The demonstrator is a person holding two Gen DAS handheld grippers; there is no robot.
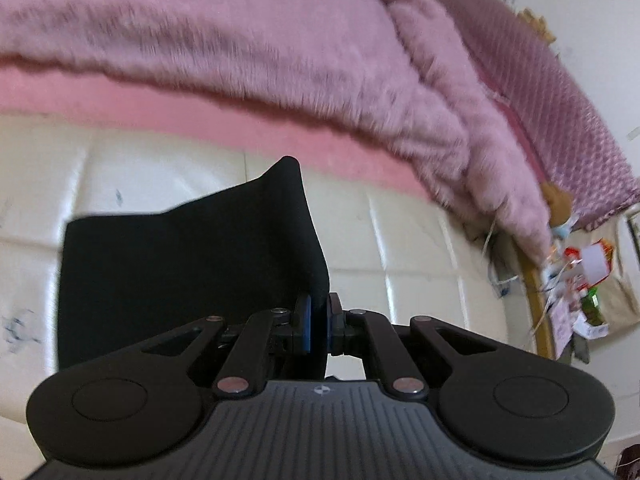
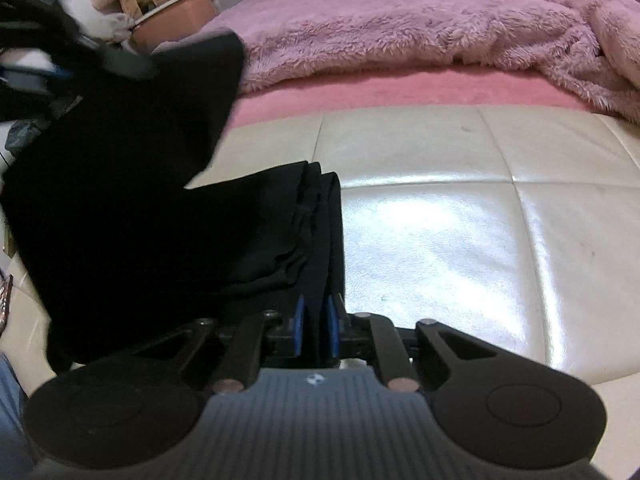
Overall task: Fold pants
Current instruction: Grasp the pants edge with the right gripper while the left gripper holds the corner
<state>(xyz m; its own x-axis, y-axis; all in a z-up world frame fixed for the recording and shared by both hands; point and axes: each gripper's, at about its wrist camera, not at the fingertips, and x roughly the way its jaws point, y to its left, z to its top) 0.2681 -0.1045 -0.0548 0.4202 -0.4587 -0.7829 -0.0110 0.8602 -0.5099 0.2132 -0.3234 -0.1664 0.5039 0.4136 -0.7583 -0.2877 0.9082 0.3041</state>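
Both grippers — left gripper (image 1: 317, 322) and right gripper (image 2: 316, 326) — are clamped on the black pants (image 2: 160, 216), seemingly lifted above the cream cushion (image 2: 460, 240).

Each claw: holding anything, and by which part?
Both are shut on the black pants. The left claw pinches a raised edge of the fabric. The right claw clamps the stacked folded edge lying on the cream cushion.

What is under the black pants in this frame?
The black pants lie over a cream tufted cushion surface, which shows bare beside them. Both the left gripper and the right gripper pinch the fabric. Whatever lies directly beneath the cloth is covered.
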